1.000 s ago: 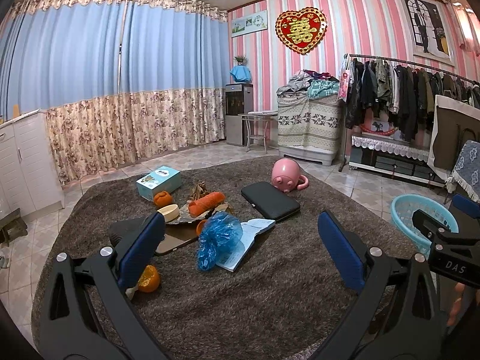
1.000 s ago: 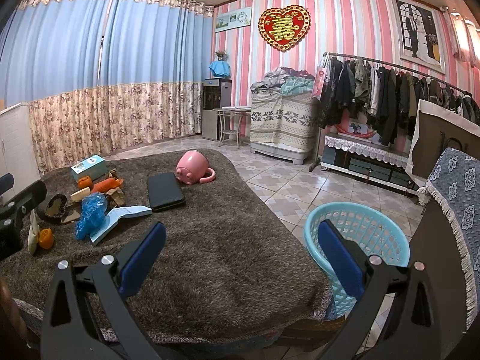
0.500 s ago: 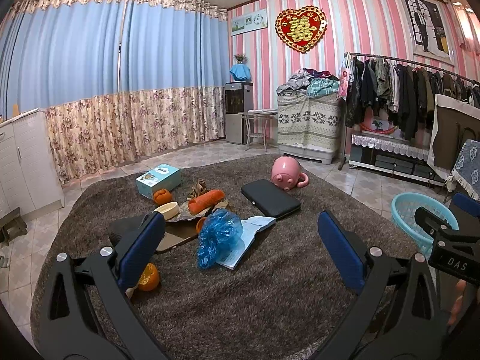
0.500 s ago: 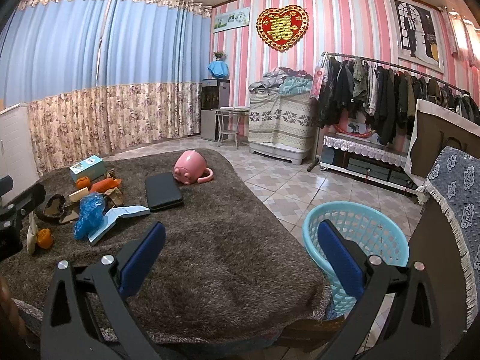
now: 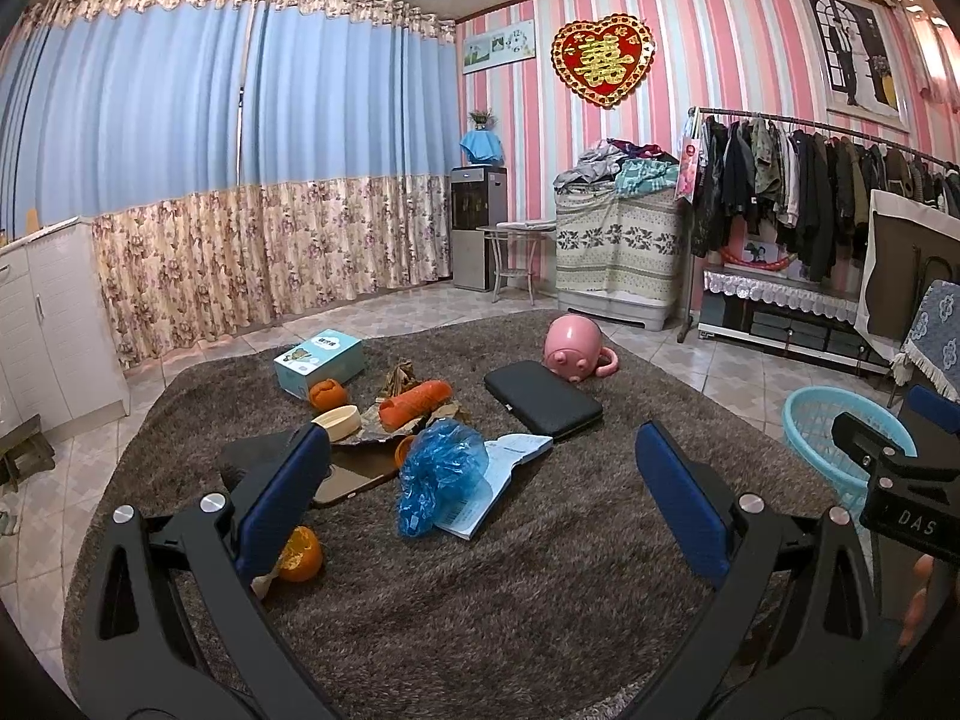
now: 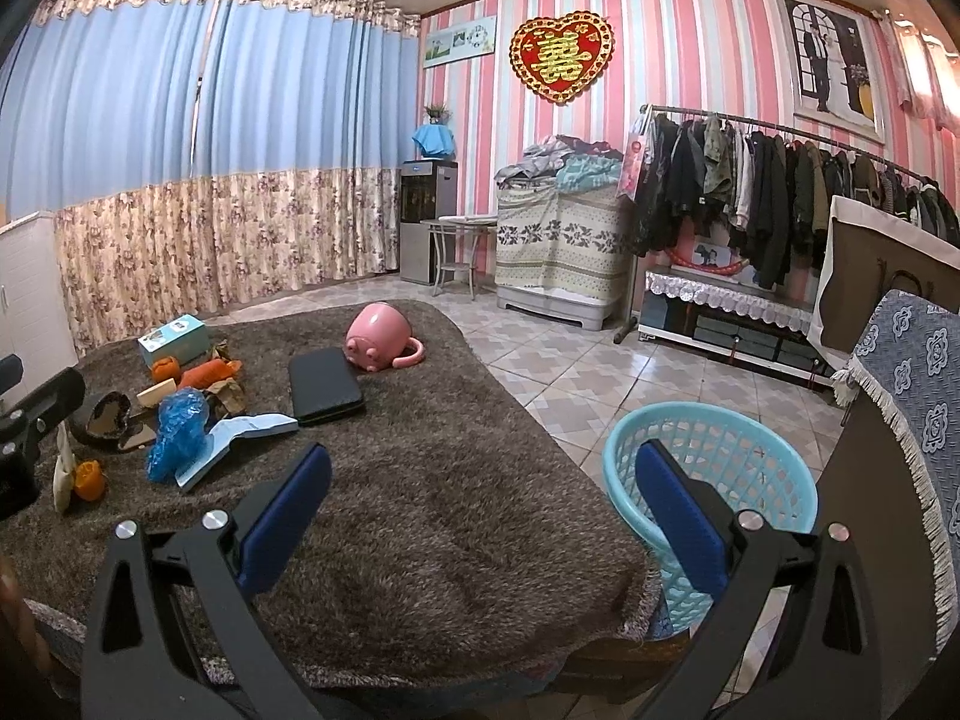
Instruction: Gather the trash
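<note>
A crumpled blue plastic bag [image 5: 438,474] lies on the brown shaggy cloth [image 5: 480,588], partly on an open booklet [image 5: 498,483]. Around it lie orange peels [image 5: 298,553], a tangerine [image 5: 327,393], an orange wrapper roll [image 5: 414,402], brown dry leaves and a cream lid [image 5: 337,421]. A light blue mesh basket [image 6: 714,480] stands on the floor past the cloth's right edge. My left gripper [image 5: 480,498] is open and empty above the cloth, just short of the bag. My right gripper [image 6: 480,516] is open and empty over the cloth's near right part, beside the basket.
A black case [image 5: 543,399], a tipped pink pig mug [image 5: 573,348] and a teal box [image 5: 318,363] also lie on the cloth. A dark phone-like slab [image 5: 342,480] sits by the leaves. A clothes rack [image 6: 780,192] and a draped chair [image 6: 912,372] stand at right.
Both views have shifted only slightly; the scene sits a little closer. Both grippers stay open and nothing on the cloth has moved.
</note>
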Demonstrator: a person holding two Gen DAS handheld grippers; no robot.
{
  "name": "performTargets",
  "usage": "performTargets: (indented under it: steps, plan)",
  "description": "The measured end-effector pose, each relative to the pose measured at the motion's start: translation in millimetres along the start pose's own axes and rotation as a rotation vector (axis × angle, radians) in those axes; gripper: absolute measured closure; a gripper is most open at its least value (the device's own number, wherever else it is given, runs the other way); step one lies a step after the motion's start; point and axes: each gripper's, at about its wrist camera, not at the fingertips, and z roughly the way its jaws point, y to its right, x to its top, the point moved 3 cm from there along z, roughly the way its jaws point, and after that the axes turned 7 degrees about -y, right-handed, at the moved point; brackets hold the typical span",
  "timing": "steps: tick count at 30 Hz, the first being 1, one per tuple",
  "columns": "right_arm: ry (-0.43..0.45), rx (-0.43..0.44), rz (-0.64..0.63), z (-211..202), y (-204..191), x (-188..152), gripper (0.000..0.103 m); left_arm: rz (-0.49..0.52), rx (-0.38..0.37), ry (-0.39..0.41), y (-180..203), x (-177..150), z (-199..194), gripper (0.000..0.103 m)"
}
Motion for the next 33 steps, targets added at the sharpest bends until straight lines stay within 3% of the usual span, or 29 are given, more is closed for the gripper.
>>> performTargets:
  steps: [33]
  plan:
    - [0.001,-0.001,0.003,-3,10,5,0.004,0.001,0.004,0.004,-2,-1,1,0.004]
